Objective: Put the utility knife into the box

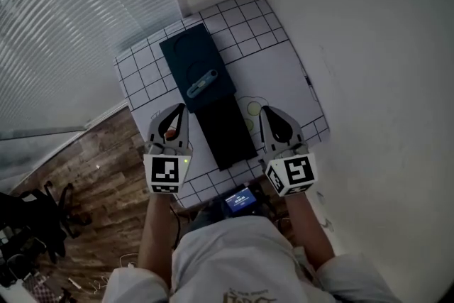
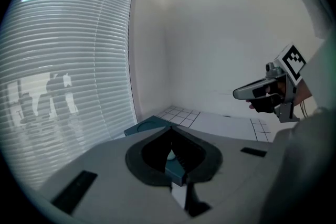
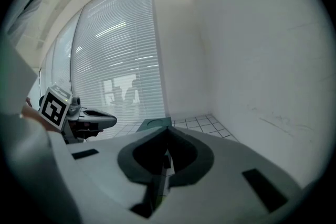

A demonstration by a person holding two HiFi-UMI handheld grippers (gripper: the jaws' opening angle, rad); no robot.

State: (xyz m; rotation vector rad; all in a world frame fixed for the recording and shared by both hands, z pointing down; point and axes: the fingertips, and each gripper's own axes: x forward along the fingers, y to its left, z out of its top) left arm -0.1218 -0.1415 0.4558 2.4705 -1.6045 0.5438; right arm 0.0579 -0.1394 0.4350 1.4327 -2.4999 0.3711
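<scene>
Left gripper (image 1: 180, 110) and right gripper (image 1: 267, 111) both pinched shut, empty; utility knife (image 1: 201, 83) just ahead, slanted across teal box (image 1: 186, 46), nearer left.

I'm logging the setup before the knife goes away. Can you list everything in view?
Table: one, white with black grid edges, in the room's corner.
Box: one, a dark teal part with a black part adjoining it on the person's side, mid-table.
Utility knife: one, blue-grey with a yellow spot, lying on the teal part.
Blinds: one set, white, left of the table.
Floor: brown wood, left of the table.
Small screen: one, lit blue, at the table's near edge.
Left claw: grey, shut, empty, left of the box.
Right claw: grey, shut, empty, right of the box.
</scene>
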